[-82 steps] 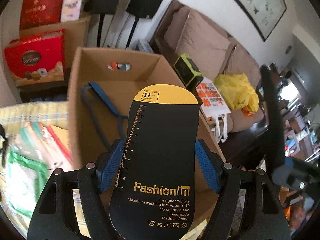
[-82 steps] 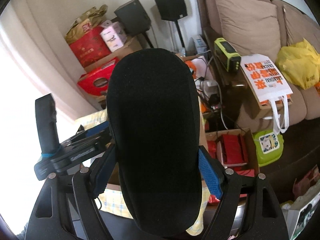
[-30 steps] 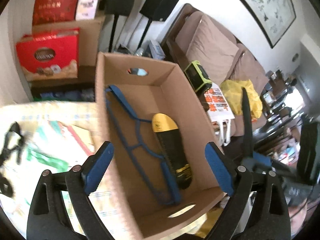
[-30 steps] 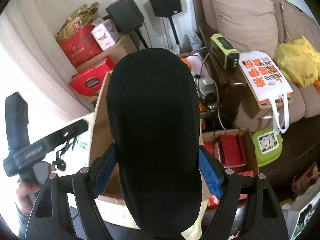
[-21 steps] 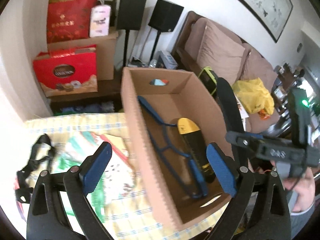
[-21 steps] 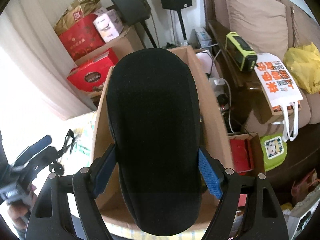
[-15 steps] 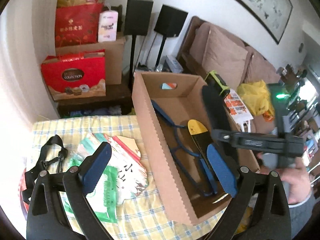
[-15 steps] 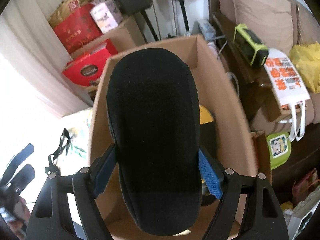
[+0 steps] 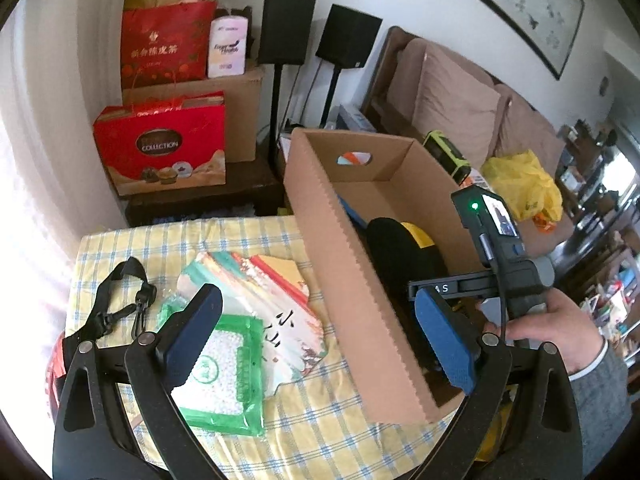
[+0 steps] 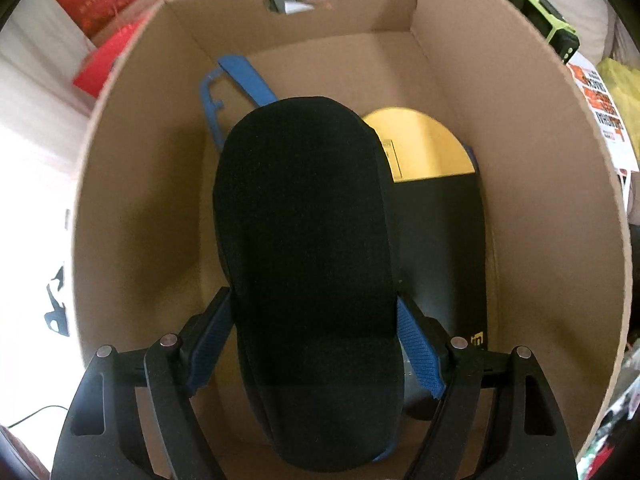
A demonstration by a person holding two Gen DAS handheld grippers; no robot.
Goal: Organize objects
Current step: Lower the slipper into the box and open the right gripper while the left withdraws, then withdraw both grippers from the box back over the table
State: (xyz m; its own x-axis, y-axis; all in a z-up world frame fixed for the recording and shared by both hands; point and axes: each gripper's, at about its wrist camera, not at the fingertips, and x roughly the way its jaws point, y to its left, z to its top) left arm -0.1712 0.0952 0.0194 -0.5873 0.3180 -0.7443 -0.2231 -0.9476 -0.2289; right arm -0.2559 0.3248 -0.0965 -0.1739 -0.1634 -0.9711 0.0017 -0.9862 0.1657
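gripping a black insole by its two long edges, the right gripper is pointed steeply down into the cardboard box, so that the insole can be laid flat on the floor of the box. the pads are pressed on the insole's sides and the insole is kept lengthwise along the box, which suits the narrow interior. a second insole, black with a yellow toe, is already lying in the box just to the right, partly overlapped in view, and a blue hanger is lying along the left wall beneath. little free room is left between the walls, so a straight drop seems called for. the left gripper is held empty with jaws wide apart over the checked tablecloth, beside the box's serrated near edge, well clear of the packets and black strap lying there.
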